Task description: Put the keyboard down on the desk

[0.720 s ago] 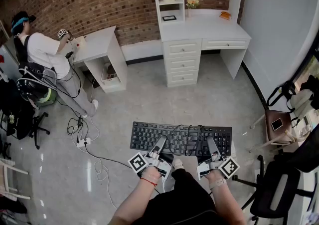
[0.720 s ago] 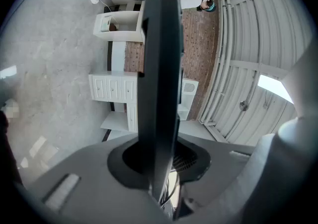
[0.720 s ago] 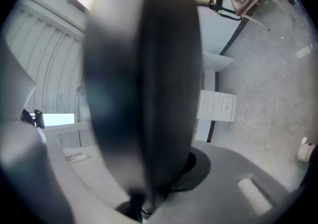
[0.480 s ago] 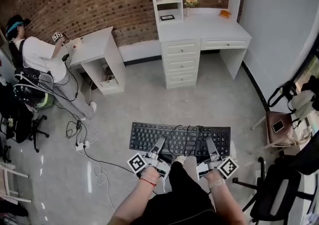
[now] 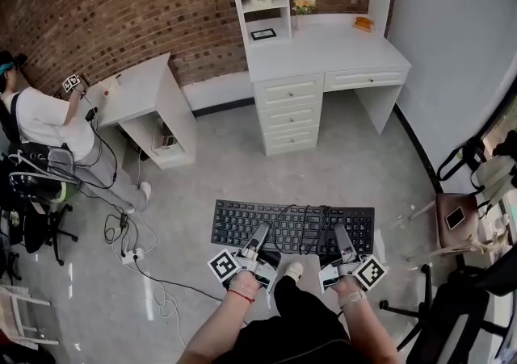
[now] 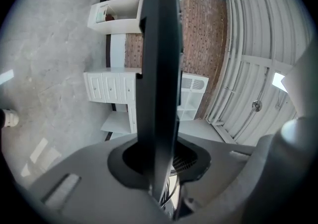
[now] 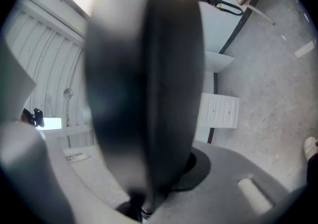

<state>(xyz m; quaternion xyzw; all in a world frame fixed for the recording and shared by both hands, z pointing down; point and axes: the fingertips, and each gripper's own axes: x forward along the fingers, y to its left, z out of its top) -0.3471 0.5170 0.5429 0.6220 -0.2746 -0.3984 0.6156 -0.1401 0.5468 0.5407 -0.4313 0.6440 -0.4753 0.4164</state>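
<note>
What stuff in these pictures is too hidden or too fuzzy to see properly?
1. Right gripper view: the keyboard is so close that it is a dark blur; no keys show.
2. Left gripper view: the keyboard stands edge-on and covers the middle of the room behind it.
3. Head view: the left gripper and right gripper cover some of the keys.
4. Head view: the frame on the desk is too small to read.
</note>
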